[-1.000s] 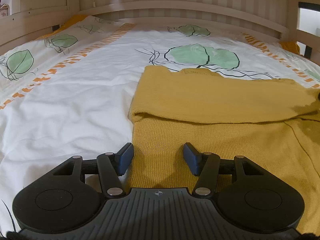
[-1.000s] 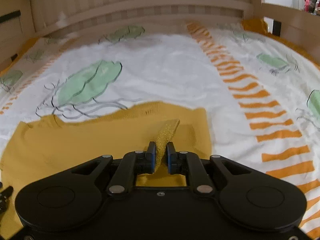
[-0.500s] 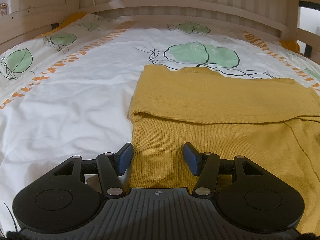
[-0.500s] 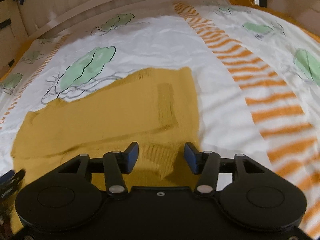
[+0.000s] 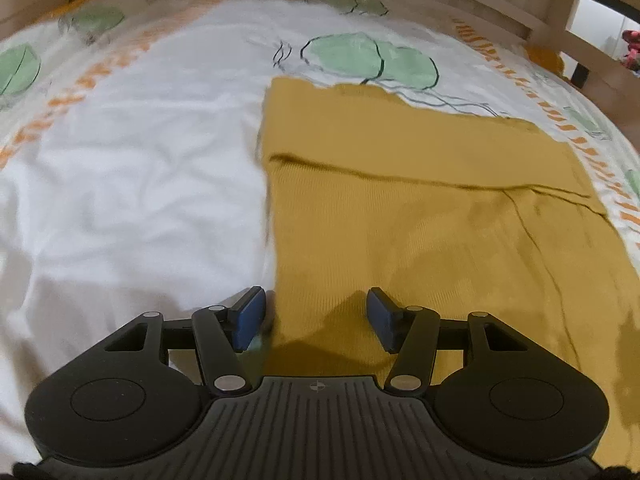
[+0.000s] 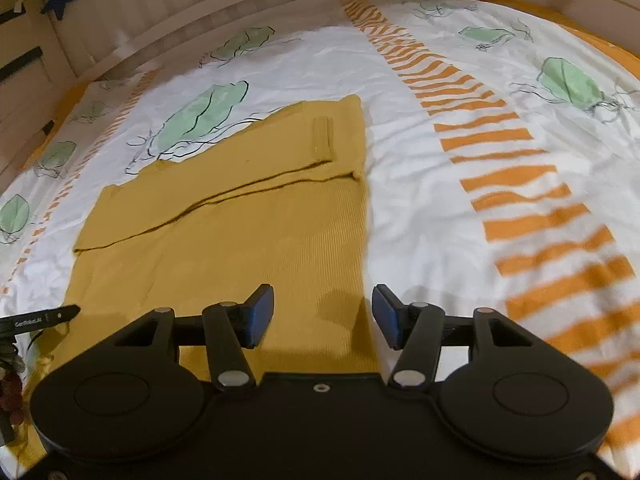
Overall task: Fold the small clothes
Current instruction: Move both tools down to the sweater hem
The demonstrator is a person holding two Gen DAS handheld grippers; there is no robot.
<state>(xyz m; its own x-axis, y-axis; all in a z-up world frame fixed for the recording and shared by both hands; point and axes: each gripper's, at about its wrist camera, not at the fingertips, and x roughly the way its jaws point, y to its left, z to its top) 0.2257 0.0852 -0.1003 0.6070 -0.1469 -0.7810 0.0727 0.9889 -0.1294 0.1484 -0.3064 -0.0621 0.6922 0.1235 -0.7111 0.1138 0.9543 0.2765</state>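
We have let go: our right gripper [image 6: 323, 314], pinching a sleeve a second ago, has its fingers wide, as does our left gripper [image 5: 316, 318]. The mustard sweater [image 6: 248, 224] lies flat on the bed [image 6: 420, 208], sleeves folded across; bottom hem next.

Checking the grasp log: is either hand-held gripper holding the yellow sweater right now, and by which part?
Nothing is held. The left hand-held gripper and right hand-held gripper are both open above the yellow knit sweater.

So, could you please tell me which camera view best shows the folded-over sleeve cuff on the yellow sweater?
The right wrist view: the cuff lies unobstructed on the yellow sweater, its ribbing visible. In the left wrist view the sweater shows only fold lines; no cuff can be made out.
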